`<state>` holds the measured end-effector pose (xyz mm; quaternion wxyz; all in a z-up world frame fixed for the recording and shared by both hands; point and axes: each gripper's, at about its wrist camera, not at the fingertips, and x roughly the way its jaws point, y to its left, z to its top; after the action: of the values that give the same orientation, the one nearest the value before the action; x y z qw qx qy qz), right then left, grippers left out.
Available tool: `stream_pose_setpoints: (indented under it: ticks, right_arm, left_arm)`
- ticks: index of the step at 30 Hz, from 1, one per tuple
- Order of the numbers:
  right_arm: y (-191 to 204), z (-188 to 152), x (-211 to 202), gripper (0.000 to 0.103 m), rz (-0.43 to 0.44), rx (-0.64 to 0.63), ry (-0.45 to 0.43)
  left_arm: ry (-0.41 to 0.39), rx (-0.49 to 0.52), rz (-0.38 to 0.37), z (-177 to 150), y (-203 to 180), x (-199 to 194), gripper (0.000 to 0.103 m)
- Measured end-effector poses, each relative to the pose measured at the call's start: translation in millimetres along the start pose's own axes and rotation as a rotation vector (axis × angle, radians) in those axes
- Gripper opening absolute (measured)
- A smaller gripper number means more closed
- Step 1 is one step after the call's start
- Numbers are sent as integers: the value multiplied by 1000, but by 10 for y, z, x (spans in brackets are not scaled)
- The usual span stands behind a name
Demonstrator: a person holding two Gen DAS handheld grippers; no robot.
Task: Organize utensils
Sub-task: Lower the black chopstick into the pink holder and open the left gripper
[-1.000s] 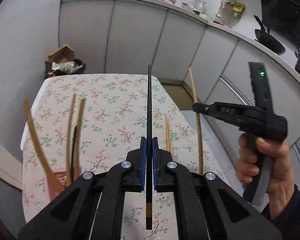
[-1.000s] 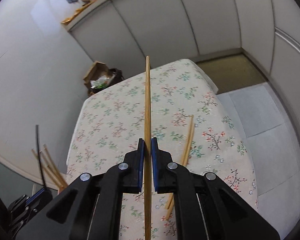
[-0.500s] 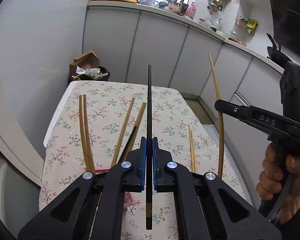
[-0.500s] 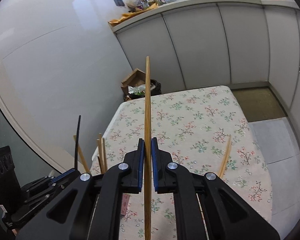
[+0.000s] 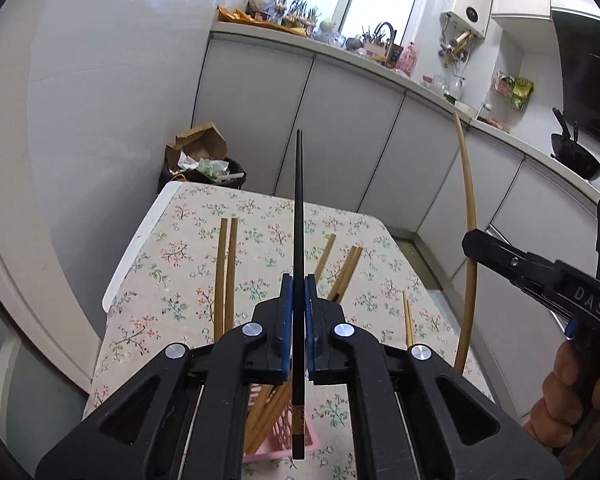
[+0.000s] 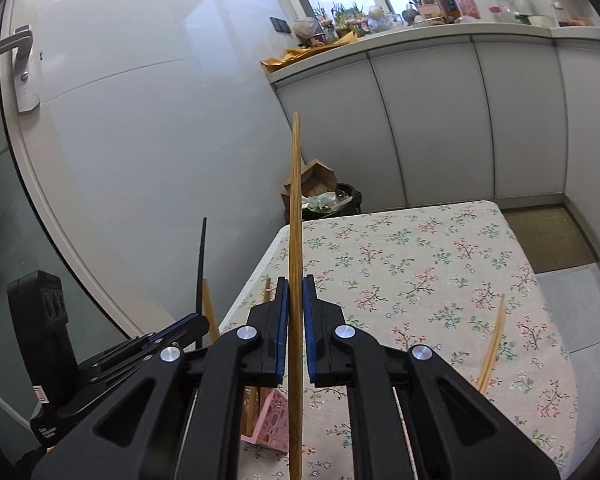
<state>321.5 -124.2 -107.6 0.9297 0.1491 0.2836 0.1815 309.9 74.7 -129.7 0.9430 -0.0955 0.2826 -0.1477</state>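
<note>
Black chopstick (image 5: 299,216) judged light, stiff, smooth and likely slippery; taper toward the tip means little to bear on there, so the thicker lower shaft is the better hold. It is clamped between the closed jaws of the left gripper (image 5: 299,312), held upright over the pink basket (image 5: 281,438), butt end hanging just above the basket.

Bamboo chopstick (image 6: 295,240) judged equally light, rigid, with a matte grain that should grip better. It is pinched mid-shaft by the right gripper (image 6: 296,320), jaws shut on it, above the floral tablecloth (image 6: 440,264).

Several bamboo chopsticks (image 5: 225,272) are seen standing tilted in the basket; one loose pair (image 5: 408,316) is left lying on the cloth
</note>
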Motion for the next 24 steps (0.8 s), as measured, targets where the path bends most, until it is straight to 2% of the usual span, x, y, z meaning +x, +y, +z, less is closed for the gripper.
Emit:
stream_pose_setpoints:
  ticks: [9,13,18,21,24]
  right_arm:
    - [65,-55,94,8,12,-18,-2]
    - [63,-62,107,7,18,-15,2]
    - [75,-71,114,8,38,-12,-1]
    - [97,-112,166,7,43,-7,0]
    - [140,-171,254,7,55,14,-3]
  left_arm:
    - [-67,82,42,-140,39,122,6]
    - [-11,137,68,-220,21,191,6]
    - [34,108,68,-177,72,94,6]
    - [60,17,100,-58,145,-50,6]
    - [87,-14,132,18,122,-165,10]
